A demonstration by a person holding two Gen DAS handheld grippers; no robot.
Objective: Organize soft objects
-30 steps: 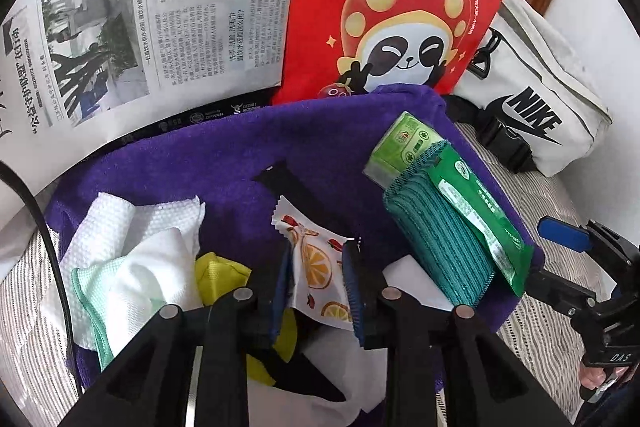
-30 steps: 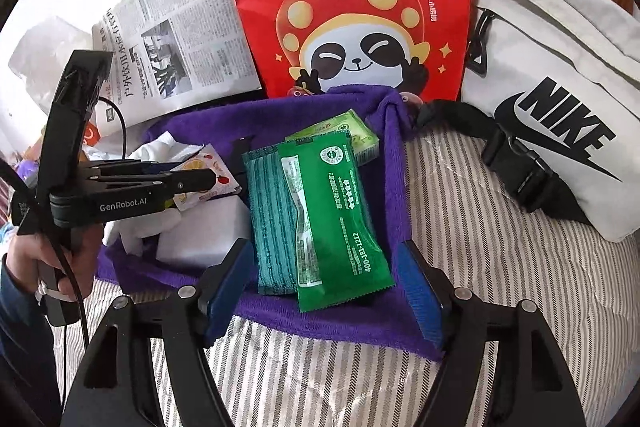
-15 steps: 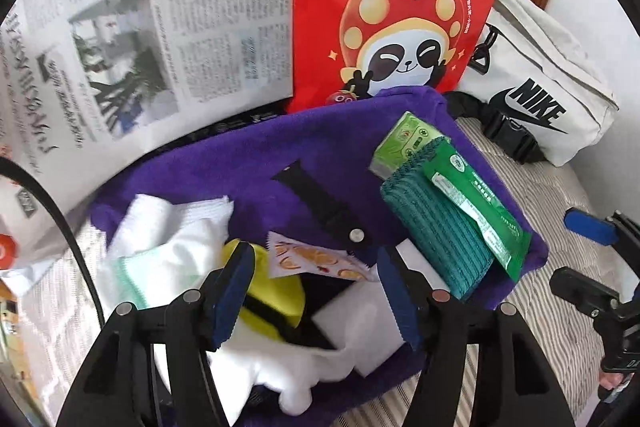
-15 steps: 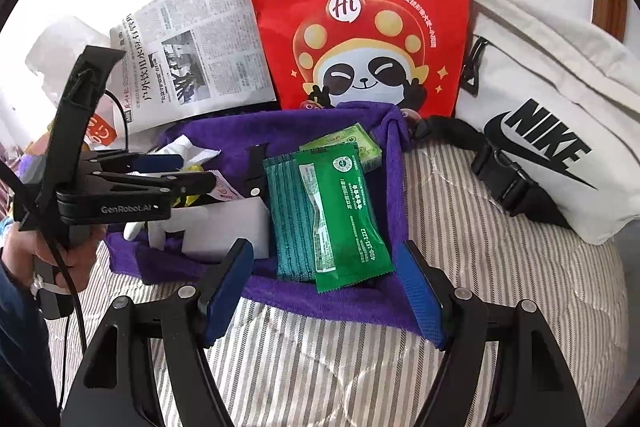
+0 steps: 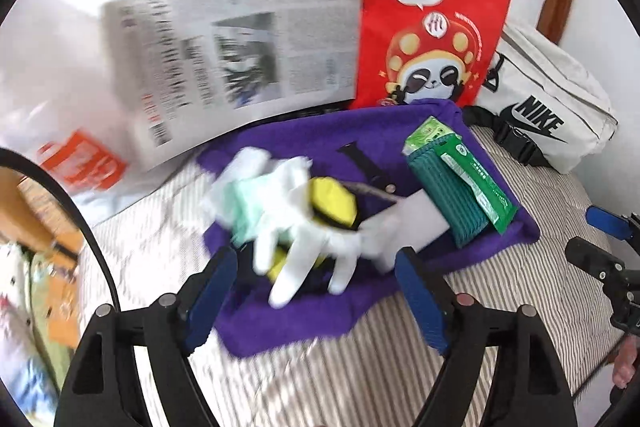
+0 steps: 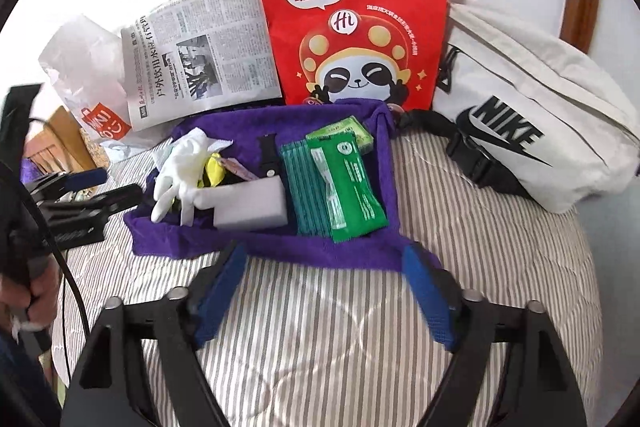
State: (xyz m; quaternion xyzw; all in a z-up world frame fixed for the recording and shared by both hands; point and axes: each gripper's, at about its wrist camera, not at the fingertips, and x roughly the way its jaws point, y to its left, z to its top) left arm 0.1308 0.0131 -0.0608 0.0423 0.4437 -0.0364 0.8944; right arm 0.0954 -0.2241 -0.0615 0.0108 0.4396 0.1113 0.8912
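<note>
white glove [image 6: 176, 171] on purple towel [image 6: 320, 247]

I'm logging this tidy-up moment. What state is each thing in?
left gripper: jaws opening, empty
right gripper: jaws opening, empty
white glove: limp on purple towel
green packet: flat on teal cloth
red paper bag: upright
white Nike bag: lying, closed

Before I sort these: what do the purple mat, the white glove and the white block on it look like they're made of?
Purple mat: looks like terry or microfibre towel, with a fuzzy matte pile and soft folded edges.
White glove: probably thin latex or vinyl, smooth, limp, with floppy fingers; knit fabric can't be ruled out.
White block: seems to be foam sponge, matte with clean square edges.
</note>
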